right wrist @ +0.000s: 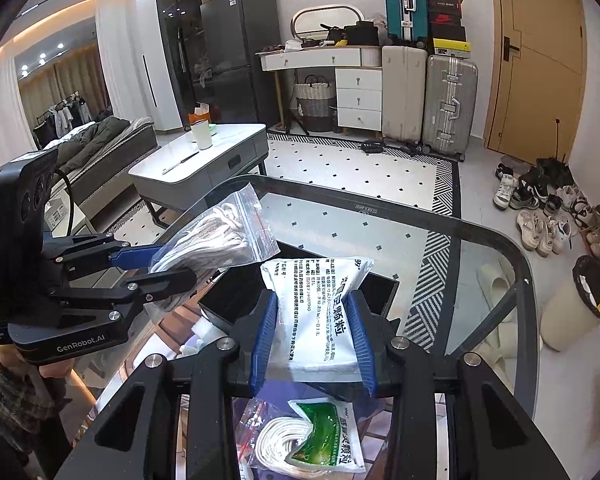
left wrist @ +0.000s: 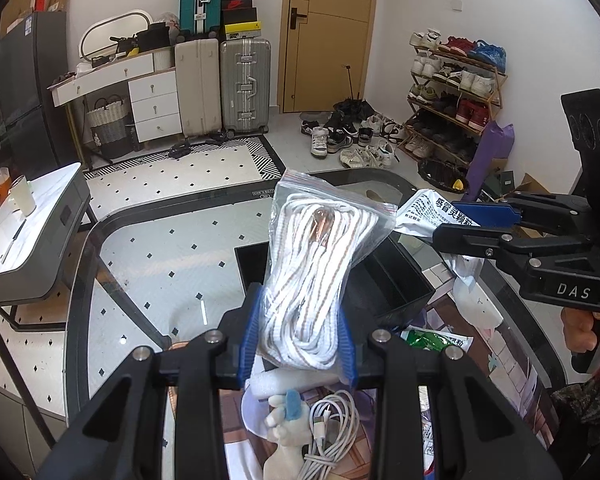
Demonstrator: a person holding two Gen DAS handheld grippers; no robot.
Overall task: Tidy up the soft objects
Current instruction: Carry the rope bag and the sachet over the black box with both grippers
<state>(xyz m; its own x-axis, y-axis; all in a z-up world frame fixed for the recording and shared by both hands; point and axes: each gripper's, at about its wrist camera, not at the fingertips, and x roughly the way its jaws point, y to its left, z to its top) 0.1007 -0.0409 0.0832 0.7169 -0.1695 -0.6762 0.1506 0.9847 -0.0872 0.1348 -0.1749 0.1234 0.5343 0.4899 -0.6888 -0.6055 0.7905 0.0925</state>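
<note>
Left gripper (left wrist: pixel 298 336) clamps bagged white laces (left wrist: pixel 316 264), right gripper (right wrist: pixel 312 336) clamps white medicine sachet (right wrist: pixel 316 312), both above black box (left wrist: pixel 396 280).

White walls, a tan wooden door (left wrist: pixel 330 36), suitcases (left wrist: pixel 224 84) stacked by a white dresser (left wrist: pixel 140 92), a packed shoe rack (left wrist: pixel 456 92), black-and-white patterned floor (right wrist: pixel 360 172), dark fridge (right wrist: pixel 236 56), ceiling spotlights glowing.
</note>
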